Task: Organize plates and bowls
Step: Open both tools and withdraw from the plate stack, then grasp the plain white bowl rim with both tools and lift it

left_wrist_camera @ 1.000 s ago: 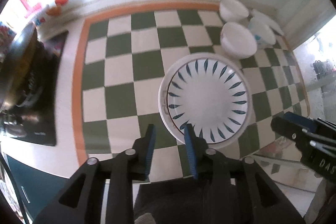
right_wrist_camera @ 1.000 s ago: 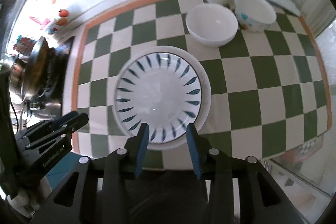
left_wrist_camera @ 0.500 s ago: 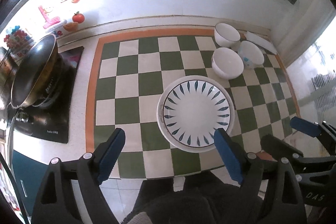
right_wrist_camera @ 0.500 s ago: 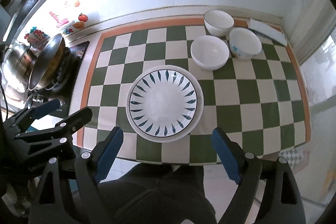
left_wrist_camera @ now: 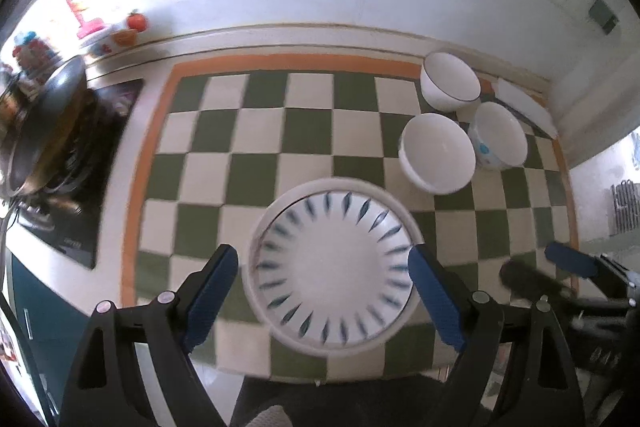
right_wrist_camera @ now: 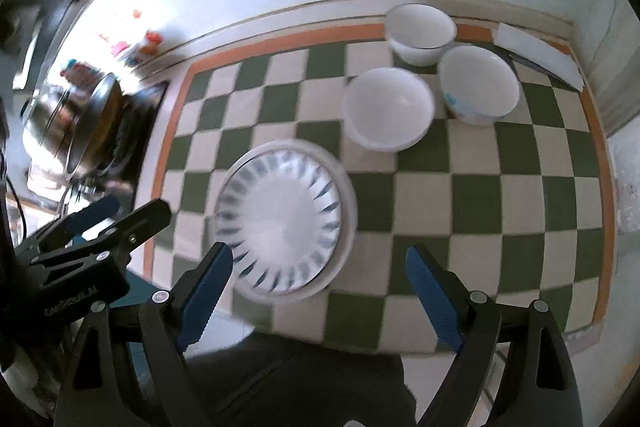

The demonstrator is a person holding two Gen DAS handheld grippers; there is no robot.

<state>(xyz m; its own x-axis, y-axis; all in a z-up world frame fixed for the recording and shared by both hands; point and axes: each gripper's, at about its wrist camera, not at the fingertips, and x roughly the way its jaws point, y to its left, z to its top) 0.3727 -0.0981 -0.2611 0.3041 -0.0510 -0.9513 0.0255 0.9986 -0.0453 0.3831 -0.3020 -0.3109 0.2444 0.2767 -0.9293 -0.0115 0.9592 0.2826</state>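
A white plate with blue leaf marks (left_wrist_camera: 332, 267) (right_wrist_camera: 282, 217) lies on a larger white plate near the front of the green-and-white checkered mat (left_wrist_camera: 264, 131) (right_wrist_camera: 472, 195). Three white bowls stand at the back right: a plain one (left_wrist_camera: 438, 153) (right_wrist_camera: 388, 109), one with blue spots (left_wrist_camera: 500, 135) (right_wrist_camera: 478, 87) and a dark-rimmed one (left_wrist_camera: 450, 81) (right_wrist_camera: 420, 31). My left gripper (left_wrist_camera: 326, 297) is open and empty above the plates. My right gripper (right_wrist_camera: 320, 295) is open and empty above the mat's front, right of the plates.
A pan (left_wrist_camera: 44, 123) (right_wrist_camera: 88, 123) sits on a black stove at the left. Small colourful items (left_wrist_camera: 108, 27) stand by the back wall. A flat white board (left_wrist_camera: 524, 103) (right_wrist_camera: 540, 55) lies at the back right corner. The counter's front edge is just below the grippers.
Both grippers opened wide about a second ago, drew back, and have now come in closer to the plates. The plates and bowls have not moved.
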